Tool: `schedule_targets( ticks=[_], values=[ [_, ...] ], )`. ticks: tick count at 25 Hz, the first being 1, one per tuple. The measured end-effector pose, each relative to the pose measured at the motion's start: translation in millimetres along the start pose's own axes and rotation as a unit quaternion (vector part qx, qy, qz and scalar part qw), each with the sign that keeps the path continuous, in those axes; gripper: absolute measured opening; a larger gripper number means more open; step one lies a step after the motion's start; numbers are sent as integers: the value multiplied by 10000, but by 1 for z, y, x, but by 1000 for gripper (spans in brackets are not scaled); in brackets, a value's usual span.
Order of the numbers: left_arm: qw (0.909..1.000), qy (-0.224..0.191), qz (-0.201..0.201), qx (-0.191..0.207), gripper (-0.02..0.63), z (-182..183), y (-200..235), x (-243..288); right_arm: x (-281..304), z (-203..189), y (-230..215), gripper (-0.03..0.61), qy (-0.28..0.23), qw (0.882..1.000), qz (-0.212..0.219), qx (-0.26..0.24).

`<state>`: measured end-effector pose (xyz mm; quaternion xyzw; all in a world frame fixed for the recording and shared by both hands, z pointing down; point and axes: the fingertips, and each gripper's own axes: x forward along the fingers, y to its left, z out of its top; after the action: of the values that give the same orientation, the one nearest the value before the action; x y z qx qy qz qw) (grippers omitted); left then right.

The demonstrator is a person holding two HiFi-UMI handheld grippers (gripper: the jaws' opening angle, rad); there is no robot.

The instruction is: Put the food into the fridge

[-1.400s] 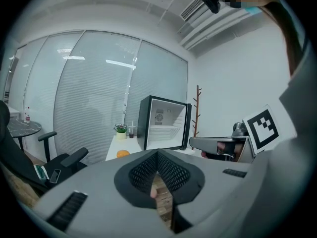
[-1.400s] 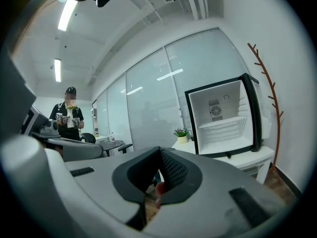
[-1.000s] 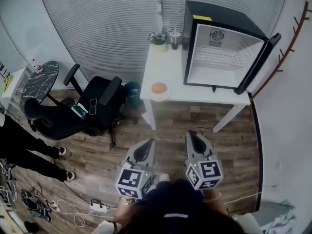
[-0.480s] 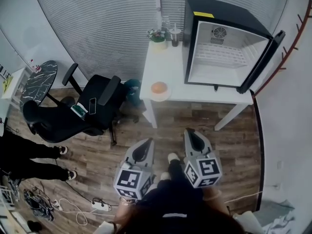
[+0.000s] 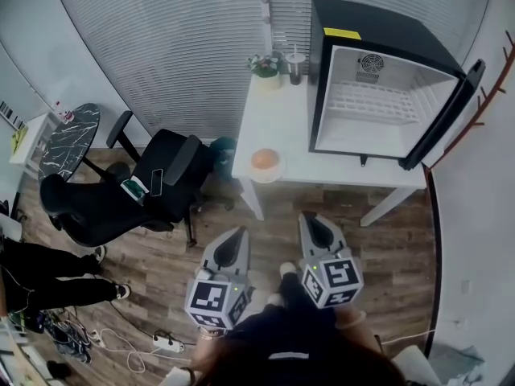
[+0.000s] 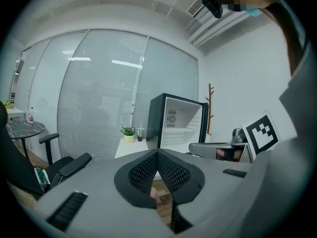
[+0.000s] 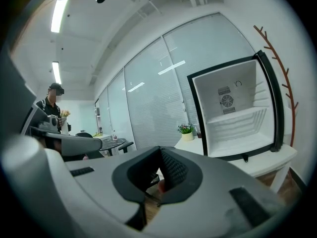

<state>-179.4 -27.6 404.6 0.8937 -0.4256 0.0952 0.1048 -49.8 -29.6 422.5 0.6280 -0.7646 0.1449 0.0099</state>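
Head view: left gripper and right gripper are carried side by side, low before the body, noses toward the table and well short of its front edge. Both gripper views show the jaws clenched tip to tip with nothing between them. I judge this fits an approach, as there is nothing to carry yet. Food, a round orange item, lies on a plate at the table's front edge near the front-left corner, apart from the fridge, so it is not yet loaded. Judged reason for the spot: it can be taken from the standing side without reaching over anything. The fridge fills the right half of the table with its opening toward the front edge. Its door is swung wide past the table's right side, so the white cavity is exposed, with a wire shelf across it and no contents seen. Plant and cup stand at the back-left corner, off the likely route. Open room: bare table top between plate and fridge opening, and bare floor between the grippers and the front edge. Limits: the chair sits near the front-left table leg, the door edge juts out on the right close to the wall, and the plate must clear the fridge's lower sill. The jaws will need releasing before they can take the plate rim.
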Motion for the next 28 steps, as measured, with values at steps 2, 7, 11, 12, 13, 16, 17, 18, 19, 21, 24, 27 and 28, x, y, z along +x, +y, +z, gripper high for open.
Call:
schedule_targets(
  ticks=[2,7,11,12,13,16,17,18,19,21,24,27,28],
  values=[
    [10000,-9,48,0,3,2,3,8,9,-2,-5,-2,62,10000,58,45],
    [9998,6,135,-124,3,1,7,22,34,-14,-16,-2,260,9993,176,201],
    [9994,143,256,-162,3,-2,15,30,54,-25,-23,-2,412,9976,298,474],
    [9993,149,287,-168,3,-2,17,32,59,-28,-24,-2,453,9970,327,528],
    [9992,153,320,-176,3,-2,19,33,64,-31,-24,-1,495,9965,355,567],
    [9985,218,438,-253,3,1,24,35,76,-39,-24,-1,629,9951,439,623],
    [9984,201,468,-261,3,1,27,37,80,-41,-24,-1,672,9946,469,637],
    [9983,172,496,-259,3,0,29,39,84,-43,-24,0,710,9941,500,651],
    [9981,157,531,-265,3,0,32,41,88,-45,-23,0,746,9936,532,665],
    [9976,136,614,-305,3,0,38,44,96,-50,-22,0,822,9924,602,684],
    [9969,67,704,-336,3,4,44,49,108,-56,-22,18,914,9910,676,711],
    [9965,58,757,-336,3,5,48,54,117,-61,-25,18,979,9899,699,755],
    [9965,51,768,-327,3,5,49,56,120,-63,-26,18,1002,9895,701,772]
  ],
)
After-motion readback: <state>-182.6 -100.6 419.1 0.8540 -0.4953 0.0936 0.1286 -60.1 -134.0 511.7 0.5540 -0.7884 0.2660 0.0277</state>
